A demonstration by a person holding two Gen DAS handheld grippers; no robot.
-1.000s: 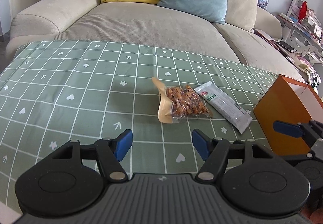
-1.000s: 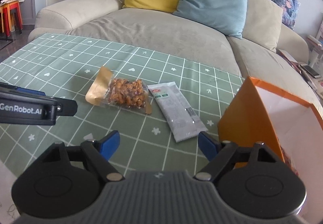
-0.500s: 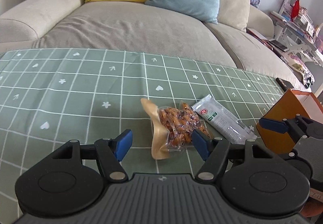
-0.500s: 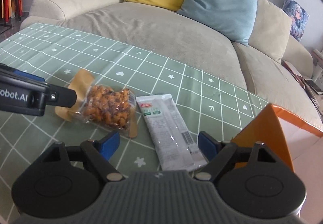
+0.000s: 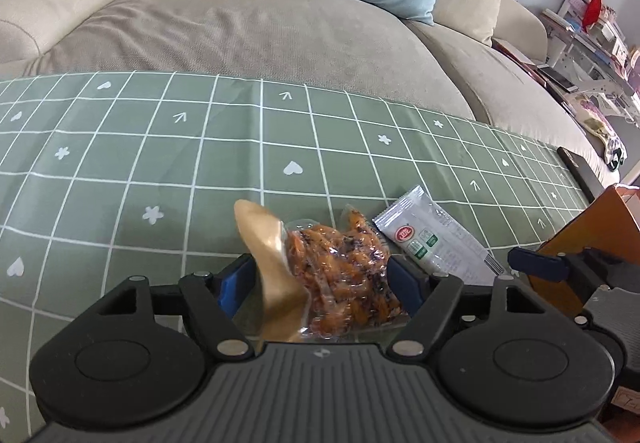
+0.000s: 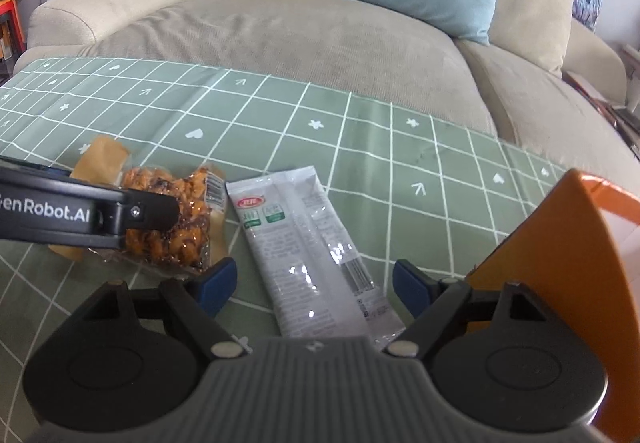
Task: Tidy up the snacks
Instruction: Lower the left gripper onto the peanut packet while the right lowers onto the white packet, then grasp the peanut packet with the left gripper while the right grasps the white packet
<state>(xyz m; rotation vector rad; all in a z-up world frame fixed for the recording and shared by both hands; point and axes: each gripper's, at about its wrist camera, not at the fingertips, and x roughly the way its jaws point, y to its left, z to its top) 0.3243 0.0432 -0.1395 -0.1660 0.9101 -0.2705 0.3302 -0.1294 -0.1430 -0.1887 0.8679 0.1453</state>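
Left gripper (image 5: 320, 279) spread, jaws just widened, nut pouch (image 5: 340, 275) between them, unpinched; close squarely mid-pouch. Right gripper (image 6: 310, 285) spread astride grey packet (image 6: 308, 247) beside the pouch; grip its middle

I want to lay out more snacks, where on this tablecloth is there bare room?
The tablecloth lies bare left of the nut packet and along the sofa side. It is crowded on the right, where the nut packet, the grey packet and the orange bag sit close between both grippers.
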